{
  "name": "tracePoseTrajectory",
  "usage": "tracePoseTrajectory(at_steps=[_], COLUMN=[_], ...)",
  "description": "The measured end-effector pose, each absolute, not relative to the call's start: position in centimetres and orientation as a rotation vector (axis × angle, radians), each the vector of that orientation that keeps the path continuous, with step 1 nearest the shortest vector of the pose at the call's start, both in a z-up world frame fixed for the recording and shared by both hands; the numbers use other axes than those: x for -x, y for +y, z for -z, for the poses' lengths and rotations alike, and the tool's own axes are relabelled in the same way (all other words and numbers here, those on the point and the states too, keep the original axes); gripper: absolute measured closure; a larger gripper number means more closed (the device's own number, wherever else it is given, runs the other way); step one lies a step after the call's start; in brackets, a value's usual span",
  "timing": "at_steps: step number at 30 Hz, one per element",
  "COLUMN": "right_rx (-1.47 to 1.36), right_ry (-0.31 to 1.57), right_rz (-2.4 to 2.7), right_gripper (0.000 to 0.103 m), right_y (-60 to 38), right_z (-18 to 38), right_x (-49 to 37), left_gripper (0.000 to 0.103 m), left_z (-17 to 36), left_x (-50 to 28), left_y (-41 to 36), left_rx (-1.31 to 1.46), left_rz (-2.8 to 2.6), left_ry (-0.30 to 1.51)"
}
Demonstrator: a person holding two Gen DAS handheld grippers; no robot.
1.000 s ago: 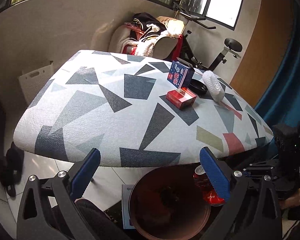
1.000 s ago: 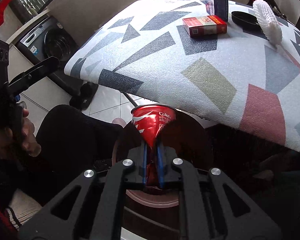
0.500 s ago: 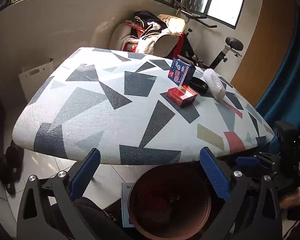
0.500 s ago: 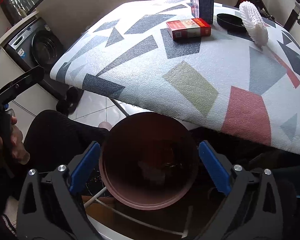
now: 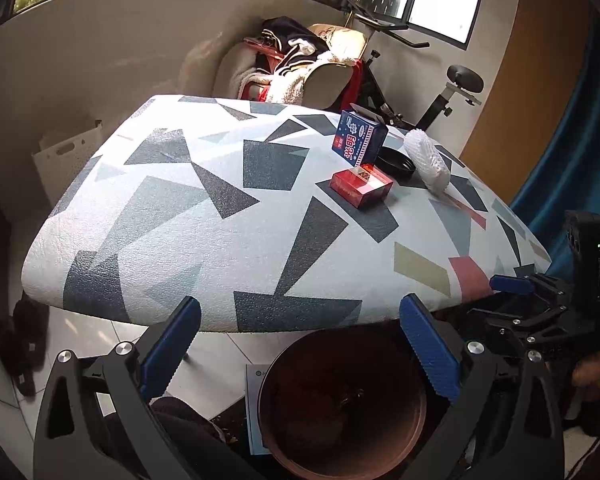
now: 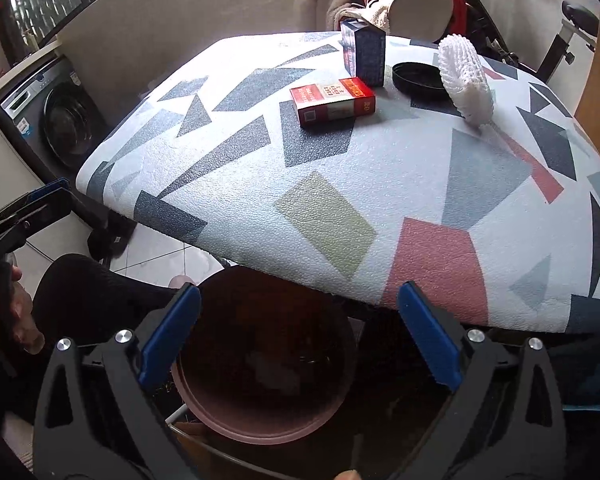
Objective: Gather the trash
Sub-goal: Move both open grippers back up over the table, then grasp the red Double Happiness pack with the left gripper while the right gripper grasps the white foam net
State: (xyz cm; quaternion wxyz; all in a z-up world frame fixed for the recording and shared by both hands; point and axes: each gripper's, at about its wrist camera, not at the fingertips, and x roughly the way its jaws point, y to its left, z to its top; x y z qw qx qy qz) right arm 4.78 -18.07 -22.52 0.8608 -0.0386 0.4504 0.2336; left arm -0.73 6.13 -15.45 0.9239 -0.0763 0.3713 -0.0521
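A brown round bin [image 5: 342,402] stands on the floor under the table's front edge; it also shows in the right wrist view [image 6: 266,356]. Its inside is dark. A red box [image 5: 361,185] [image 6: 333,100], a blue carton [image 5: 361,139] [image 6: 363,52], a black lid [image 5: 396,159] [image 6: 416,77] and a white foam net [image 5: 426,159] [image 6: 466,80] lie at the table's far side. My left gripper [image 5: 298,346] is open and empty above the bin. My right gripper [image 6: 298,346] is open and empty above the bin; it also shows in the left wrist view [image 5: 528,300].
The table [image 5: 228,216] has a patterned white cover. A washing machine [image 6: 48,124] stands left. A chair piled with clothes [image 5: 300,68] and an exercise bike [image 5: 452,92] stand behind the table. A blue curtain [image 5: 572,152] hangs right.
One second ago my right gripper was shut on a crushed red Coke can over the bin. It has since opened, the can is out of sight, and both grippers have risen a little.
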Motion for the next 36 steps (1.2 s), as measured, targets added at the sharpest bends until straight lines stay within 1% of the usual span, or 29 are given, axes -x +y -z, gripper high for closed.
tracePoseTrajectory(at_steps=[6,11,15,18,22,26,36], right_rx=[-0.012,-0.068,-0.118,-0.116,-0.139,-0.114,-0.166], right_ry=[0.897,0.833,0.862,0.852,0.903,0.94,0.945], right_rz=[-0.403,-0.382,-0.375,-0.364,-0.375,-0.354,-0.292], right_gripper=[0.006,0.006,0.006,0.006,0.006,0.006,0.006], right_y=[-21.5,-23.8,-25.1,-25.5,-26.2,-26.6,-30.3], right_z=[21.4,20.7,20.9,21.0,21.8,22.7,23.5], right_x=[-7.8,-10.0,-12.3,-13.6,-15.7,-17.0,-18.4], left_gripper=[0.006,0.006,0.006,0.006,0.006,0.006,0.006], left_z=[15.0,14.7,14.7,14.9,15.3,16.4,19.5], left_x=[-0.8,-3.7,-6.7,-9.2,-12.5,-16.2,-24.6], left_y=[5.1,4.4,3.3,2.0,-0.3,-2.7,-7.4], left_rx=[0.106,0.079,0.063,0.016,-0.076,-0.158,-0.351], left_rz=[0.16,0.196,0.232,0.259,0.308,0.381,0.423], left_ry=[0.758,0.761,0.778,0.787,0.79,0.841,0.911])
